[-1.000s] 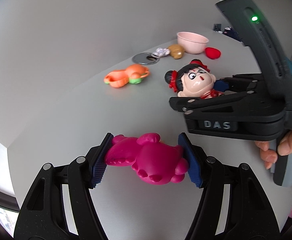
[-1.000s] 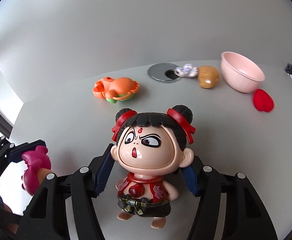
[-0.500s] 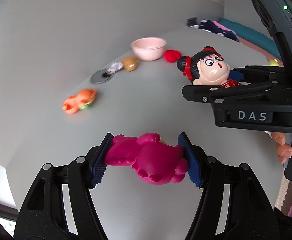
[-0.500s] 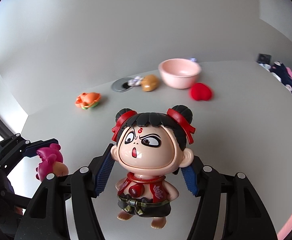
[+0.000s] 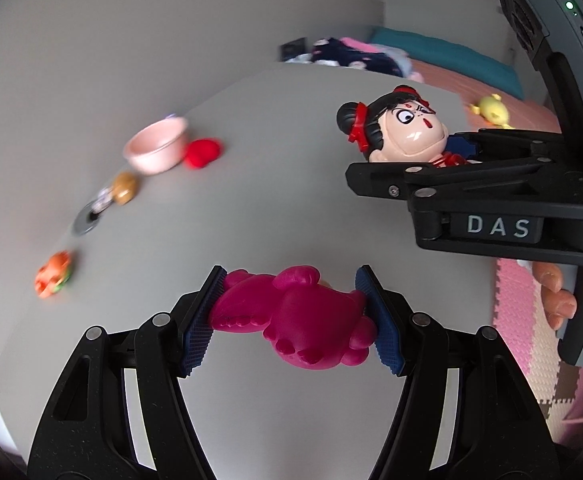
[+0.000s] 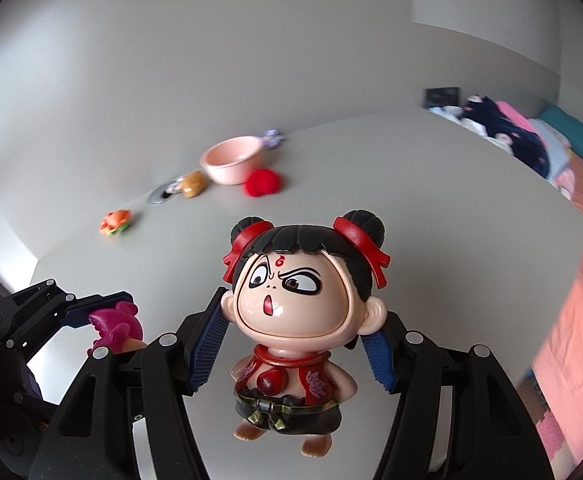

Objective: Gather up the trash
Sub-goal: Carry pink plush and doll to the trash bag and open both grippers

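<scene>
**A:** Both loads are up off the table. The left tool is clamped on the magenta toy, blue pads pressing either end, so the toy's long axis runs straight across the gap between them.

**B:** And the right tool is closed on the doll, upright, gripped at the sides of that big head, body and feet dangling free below the pads.

**A:** The relation that matters: the right tool sits to the right of the left one, farther forward and close. From the right wrist view the magenta toy pokes in at the lower left edge.

**B:** No bin in either view, so I can't tell where these go. My guess is a carry off toward the right, where the table ends and the pink floor mat begins.

**A:** Left behind on the table, well apart from both tools: pink bowl, red piece touching or just beside it, brown lump, metal grommet, orange toy.

**B:** Nothing blocks the path. The risk I see is the two tools bumping, and that head-only hold letting the doll swing.
</scene>
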